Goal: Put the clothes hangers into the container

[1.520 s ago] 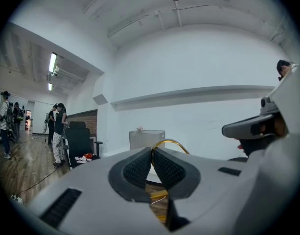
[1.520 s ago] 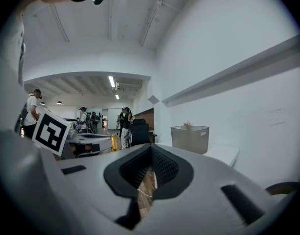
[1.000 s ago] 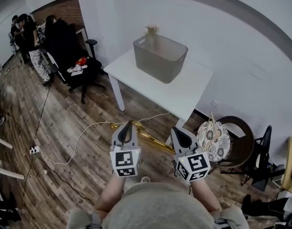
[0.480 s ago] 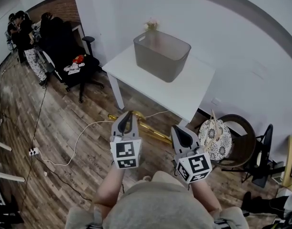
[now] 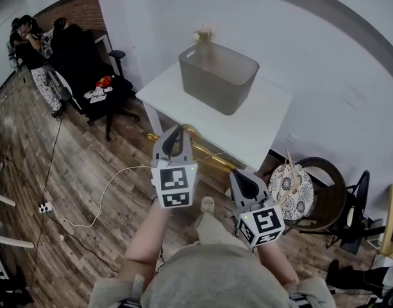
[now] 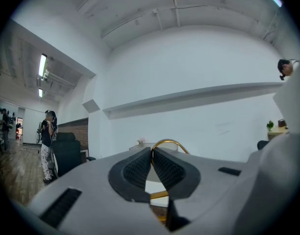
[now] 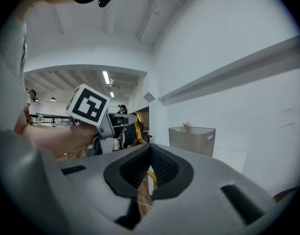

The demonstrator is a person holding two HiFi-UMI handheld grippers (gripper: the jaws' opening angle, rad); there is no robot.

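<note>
Left claw [image 5: 175, 133] higher — hanger [image 6: 168, 142] within

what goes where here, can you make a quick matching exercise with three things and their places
Things:
1 grey container
2 gold clothes hanger
3 white cable

Places:
a on the wood floor
b on the white table
c clamped in the left gripper

Pairs: 1-b, 2-c, 3-a
</note>
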